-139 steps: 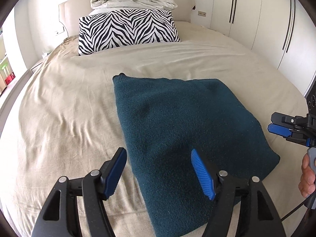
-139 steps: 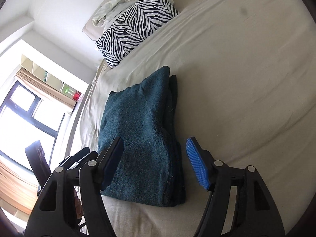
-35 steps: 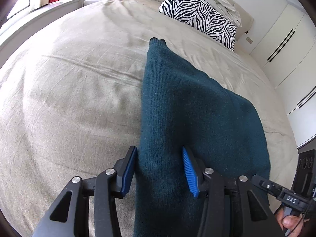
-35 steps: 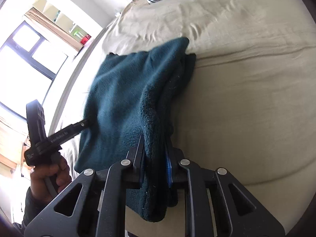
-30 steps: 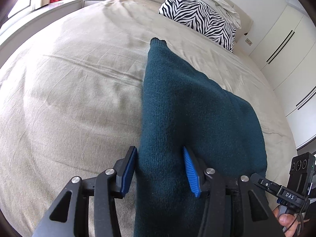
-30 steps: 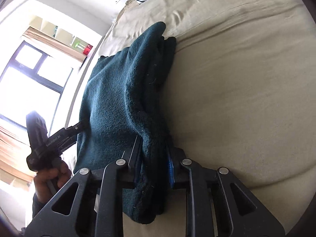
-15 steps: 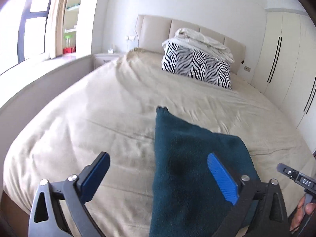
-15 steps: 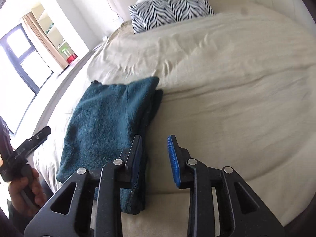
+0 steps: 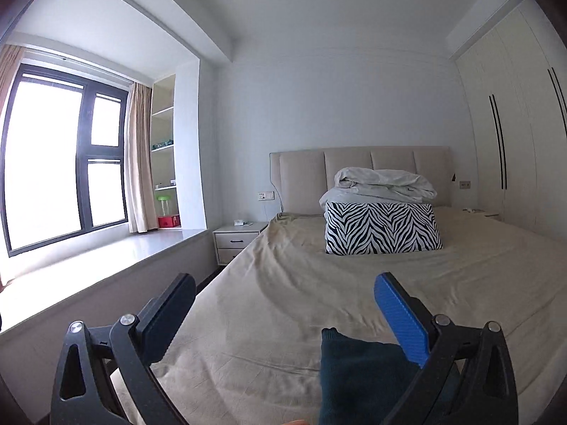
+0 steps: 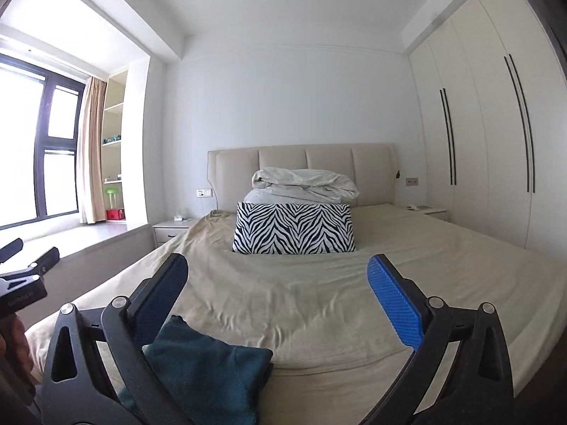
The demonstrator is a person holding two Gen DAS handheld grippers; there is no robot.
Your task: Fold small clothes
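A folded dark teal sweater (image 10: 209, 372) lies flat near the foot of the beige bed (image 10: 319, 294). In the left wrist view it (image 9: 358, 379) shows at the bottom, partly behind the right finger. My left gripper (image 9: 283, 318) is open and empty, raised above and behind the sweater. My right gripper (image 10: 276, 294) is open and empty, also raised and drawn back, with the sweater below its left finger. The left gripper also shows at the left edge of the right wrist view (image 10: 24, 269).
A zebra-striped pillow (image 10: 294, 228) and a crumpled white duvet (image 10: 304, 184) lie at the headboard. Nightstands (image 9: 237, 242) flank the bed. A window sill (image 9: 106, 258) runs along the left; white wardrobes (image 10: 489, 141) stand on the right.
Both grippers let go of the sweater, opened wide, and lifted up and back from the bed. The views now look level across the room.
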